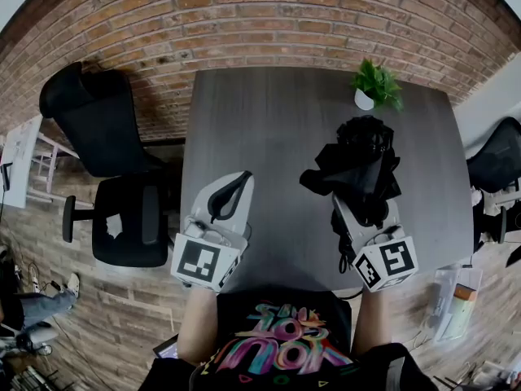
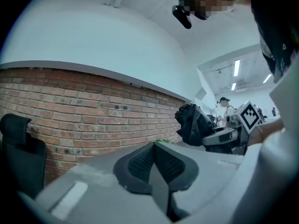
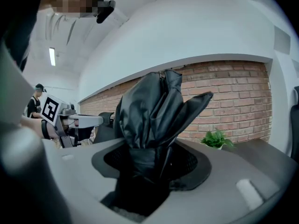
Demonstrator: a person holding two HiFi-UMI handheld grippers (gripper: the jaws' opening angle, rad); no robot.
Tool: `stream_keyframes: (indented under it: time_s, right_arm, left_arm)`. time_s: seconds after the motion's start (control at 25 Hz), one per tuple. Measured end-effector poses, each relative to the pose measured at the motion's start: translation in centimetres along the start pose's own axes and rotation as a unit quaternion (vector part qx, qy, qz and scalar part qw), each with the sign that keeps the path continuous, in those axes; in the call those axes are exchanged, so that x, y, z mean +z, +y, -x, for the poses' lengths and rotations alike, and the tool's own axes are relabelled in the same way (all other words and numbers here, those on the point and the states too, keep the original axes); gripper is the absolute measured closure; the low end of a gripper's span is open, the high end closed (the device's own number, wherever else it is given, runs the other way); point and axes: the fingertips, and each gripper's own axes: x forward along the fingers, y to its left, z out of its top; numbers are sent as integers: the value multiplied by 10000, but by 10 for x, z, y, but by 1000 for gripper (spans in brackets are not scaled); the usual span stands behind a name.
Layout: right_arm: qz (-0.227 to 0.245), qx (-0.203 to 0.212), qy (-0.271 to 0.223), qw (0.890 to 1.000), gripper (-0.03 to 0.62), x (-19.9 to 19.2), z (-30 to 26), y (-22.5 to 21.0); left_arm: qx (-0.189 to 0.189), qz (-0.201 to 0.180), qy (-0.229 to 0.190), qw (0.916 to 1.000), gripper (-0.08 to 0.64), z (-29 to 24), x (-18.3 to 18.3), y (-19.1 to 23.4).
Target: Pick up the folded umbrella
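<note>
Head view: right claw [image 1: 356, 212] is clamped on the folded umbrella [image 1: 361, 163], the bundle pointing ahead of its tips and apparently raised off the desk [image 1: 277, 120]. A potted plant [image 1: 376, 84] stands just beyond the umbrella, and the desk edge lies near its right. The left claw [image 1: 229, 194] idles well apart to the left.

Left gripper view: jaws together, nothing between; bare desk ahead.

Right gripper view: pads grip the umbrella's gathered fabric low, loose folds fanning above. Open room lies upward.
</note>
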Motion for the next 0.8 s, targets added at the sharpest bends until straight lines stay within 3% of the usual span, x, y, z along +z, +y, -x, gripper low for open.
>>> stream_keyframes:
  time_s: [0.2, 0.4, 0.8]
  right_arm:
    - [-18, 23, -26, 10000, 342, 0, 2, 0]
    - [-58, 93, -6, 9999, 342, -1, 0, -2]
    - [-140, 277, 79, 9995, 341, -13, -4, 9]
  left_arm:
    - [79, 152, 57, 9998, 560, 2, -7, 1]
    - [58, 12, 58, 10000, 560, 0, -9, 1]
    - [112, 123, 112, 9998, 559, 5, -14, 2]
